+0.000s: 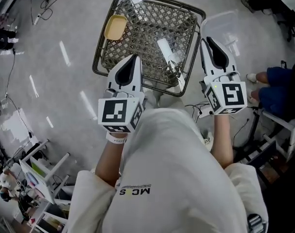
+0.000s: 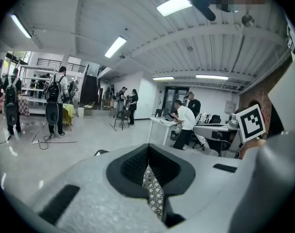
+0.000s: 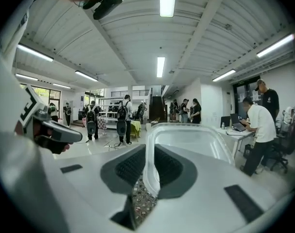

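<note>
Wicker basket (image 1: 147, 28) sits out front on the left side: squarish, open lattice weave, dark rim, grey floor (image 1: 55, 81) showing all around it. In its far left corner is a little yellow dish (image 1: 115, 27), smooth with rounded corners. A white flat packet (image 1: 165, 49) lies nearer the right side, with some shiny metal bits (image 1: 174, 71) down by the near rim.

The left gripper (image 1: 133, 57) hangs over the near edge of the basket. In the left gripper view its jaws are pressed together at the tips, with only the weave (image 2: 154, 193) peeking through the gap underneath. I can't see it actually clamping anything.

Just right of the basket is a clear plastic tub (image 1: 230, 25), rounded corners, milky see-through walls. The right gripper (image 1: 205, 40) has it by the rim, and the right gripper view shows the jaws pinching that thin plastic edge (image 3: 151, 176).

Far right, a seated person in blue shorts (image 1: 278, 89), well apart from the tub.
</note>
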